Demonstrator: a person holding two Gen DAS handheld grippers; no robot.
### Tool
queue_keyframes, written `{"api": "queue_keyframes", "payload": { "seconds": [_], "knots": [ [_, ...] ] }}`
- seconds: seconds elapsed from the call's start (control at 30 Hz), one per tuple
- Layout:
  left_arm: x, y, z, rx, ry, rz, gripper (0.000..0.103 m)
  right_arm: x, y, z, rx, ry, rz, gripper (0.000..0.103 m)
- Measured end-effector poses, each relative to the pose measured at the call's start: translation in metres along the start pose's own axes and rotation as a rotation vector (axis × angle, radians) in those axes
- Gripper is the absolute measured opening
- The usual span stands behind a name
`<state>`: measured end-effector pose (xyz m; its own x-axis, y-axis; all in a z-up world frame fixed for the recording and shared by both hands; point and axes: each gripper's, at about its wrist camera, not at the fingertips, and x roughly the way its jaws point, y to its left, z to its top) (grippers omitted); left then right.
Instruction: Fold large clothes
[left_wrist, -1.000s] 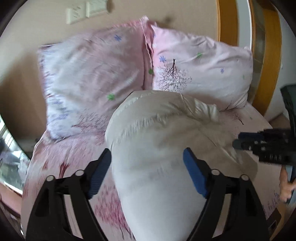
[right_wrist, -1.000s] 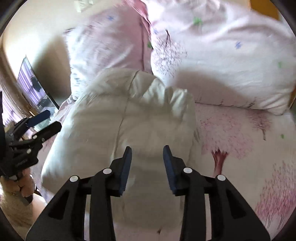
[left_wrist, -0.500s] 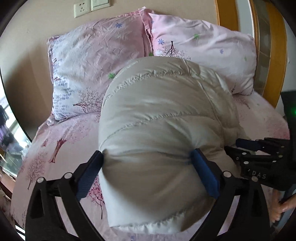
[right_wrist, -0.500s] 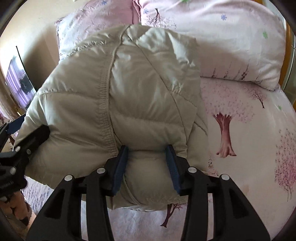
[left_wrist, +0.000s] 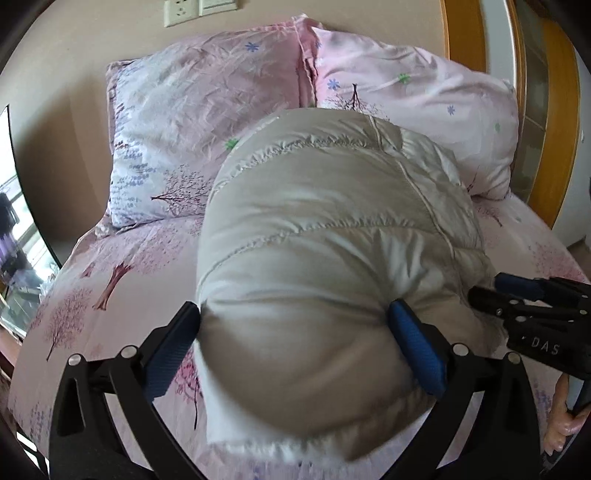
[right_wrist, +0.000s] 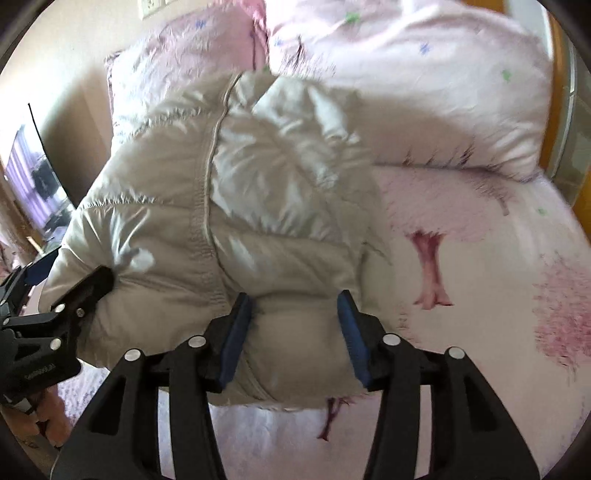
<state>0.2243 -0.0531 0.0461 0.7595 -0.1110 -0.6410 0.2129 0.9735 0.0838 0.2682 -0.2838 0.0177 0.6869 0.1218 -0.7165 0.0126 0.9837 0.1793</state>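
1. Your bed, under a pink sheet printed with trees, carries everything in view: two pink pillows stand against the wall at its head, and the folded jacket lies in the middle of the sheet, its far end up against the pillows.
2. That jacket is a pale beige quilted puffer, doubled into a thick bundle. Its near end bulges toward you, and a long seam runs down its top.
3. Your left gripper stands at its widest, its jaws having just been opening. The near left end of the bundle fills the gap, and both blue pads sit right at the fabric; whether they press it you cannot tell.
4. Your right gripper is about half open, its jaws also just been opening. A narrower fold at the bundle's near right corner lies between its pads, which touch the cloth on both sides.
5. Both grippers tilt downward over the near edge, side by side and pointing toward the pillows.
6. A bit of your hand shows below the left gripper.
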Motion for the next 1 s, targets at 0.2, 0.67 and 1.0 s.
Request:
{"api": "queue_keyframes", "payload": {
  "seconds": [0.2,0.67,1.0],
  "knots": [
    [-0.002,0.003,-0.011,-0.029,0.006,-0.023,0.101,0.01,-0.006,-0.007,0.007,0.029,-0.026,0.057],
    [-0.01,0.019,-0.01,-0.072,0.016,-0.089,0.101,-0.004,-0.026,-0.013,0.115,0.013,-0.013,0.096],
    [-0.052,0.015,-0.03,0.002,-0.062,0.0,0.101,-0.049,-0.021,-0.026,0.104,-0.145,-0.046,0.102]
  ]
}}
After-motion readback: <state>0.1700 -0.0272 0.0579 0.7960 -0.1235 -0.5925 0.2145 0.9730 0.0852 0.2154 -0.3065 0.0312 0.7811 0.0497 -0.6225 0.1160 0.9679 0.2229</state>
